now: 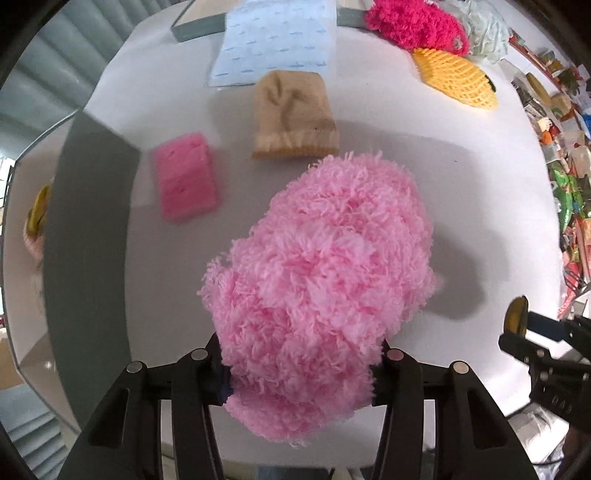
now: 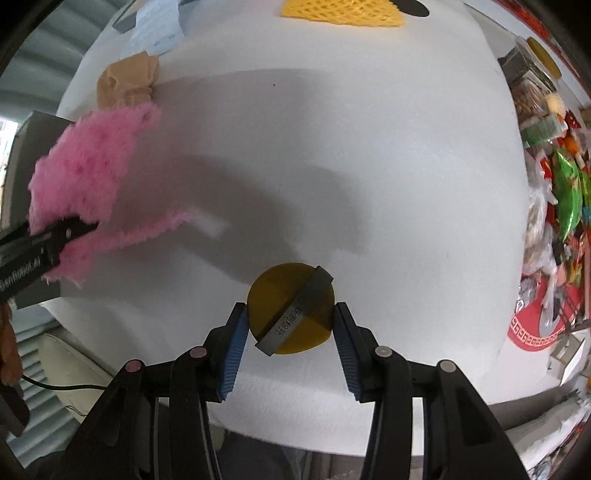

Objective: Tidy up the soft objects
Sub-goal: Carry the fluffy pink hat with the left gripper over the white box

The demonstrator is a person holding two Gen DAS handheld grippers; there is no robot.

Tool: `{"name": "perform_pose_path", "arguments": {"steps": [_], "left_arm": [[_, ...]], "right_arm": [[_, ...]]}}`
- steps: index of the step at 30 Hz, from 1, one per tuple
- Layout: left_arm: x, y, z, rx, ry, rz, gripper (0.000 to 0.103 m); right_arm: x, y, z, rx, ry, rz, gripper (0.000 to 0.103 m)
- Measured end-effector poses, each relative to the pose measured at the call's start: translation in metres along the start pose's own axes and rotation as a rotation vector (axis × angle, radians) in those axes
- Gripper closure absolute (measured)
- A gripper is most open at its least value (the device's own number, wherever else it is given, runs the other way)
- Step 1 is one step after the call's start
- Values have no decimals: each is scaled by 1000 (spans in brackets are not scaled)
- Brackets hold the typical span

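A white table point(image 1: 369, 110) carries scattered soft goods, with a grey bin point(image 1: 88, 229) along its left side. Above the table, the left gripper point(image 1: 301, 363) clamps a fluffy pink mitt point(image 1: 321, 266), which bulges between its closed-in jaws. Beyond it lie a tan knitted pouch point(image 1: 293, 114), a pink sponge point(image 1: 184, 175), a yellow mesh pad point(image 1: 456, 79) and a magenta fluffy mitt point(image 1: 413, 22). The right gripper point(image 2: 290, 326) pinches a round yellow sponge point(image 2: 290, 314) with a grey band, holding it just over the table's near edge.
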State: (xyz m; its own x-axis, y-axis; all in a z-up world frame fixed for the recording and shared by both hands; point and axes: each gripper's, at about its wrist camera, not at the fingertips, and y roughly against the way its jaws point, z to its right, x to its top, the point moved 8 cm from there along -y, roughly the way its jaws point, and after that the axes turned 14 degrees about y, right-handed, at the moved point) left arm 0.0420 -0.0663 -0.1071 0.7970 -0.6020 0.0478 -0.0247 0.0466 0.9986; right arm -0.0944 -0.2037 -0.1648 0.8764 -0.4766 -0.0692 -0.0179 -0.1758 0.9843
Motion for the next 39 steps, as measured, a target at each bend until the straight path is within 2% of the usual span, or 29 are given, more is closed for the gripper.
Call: {"name": "perform_pose_path", "arguments": {"steps": [1, 5, 8, 11, 12, 14, 16, 28, 39], "left_arm": [[-11, 2, -12, -4, -2, 7, 51], [5, 25, -23, -16, 8, 39, 51], [-16, 31, -30, -26, 38, 61, 51], [-23, 40, -40, -34, 77, 89, 51], [-34, 38, -43, -36, 94, 101, 51], [-34, 40, -54, -39, 124, 121, 51], [-41, 47, -64, -40, 152, 144, 51], [-37, 95, -165, -32, 325, 272, 51], [-30, 94, -252, -32, 399, 301, 51]], "right_arm": [[0, 4, -3, 5, 1, 4, 53], [5, 16, -18, 20, 18, 20, 53], [14, 28, -35, 25, 57, 39, 53], [-7, 45, -43, 29, 96, 58, 53], [-1, 49, -43, 31, 113, 65, 53], [3, 55, -30, 35, 148, 76, 53], [10, 61, -38, 38, 178, 86, 53], [46, 83, -111, 29, 319, 121, 53], [84, 100, -189, 17, 376, 176, 53]]}}
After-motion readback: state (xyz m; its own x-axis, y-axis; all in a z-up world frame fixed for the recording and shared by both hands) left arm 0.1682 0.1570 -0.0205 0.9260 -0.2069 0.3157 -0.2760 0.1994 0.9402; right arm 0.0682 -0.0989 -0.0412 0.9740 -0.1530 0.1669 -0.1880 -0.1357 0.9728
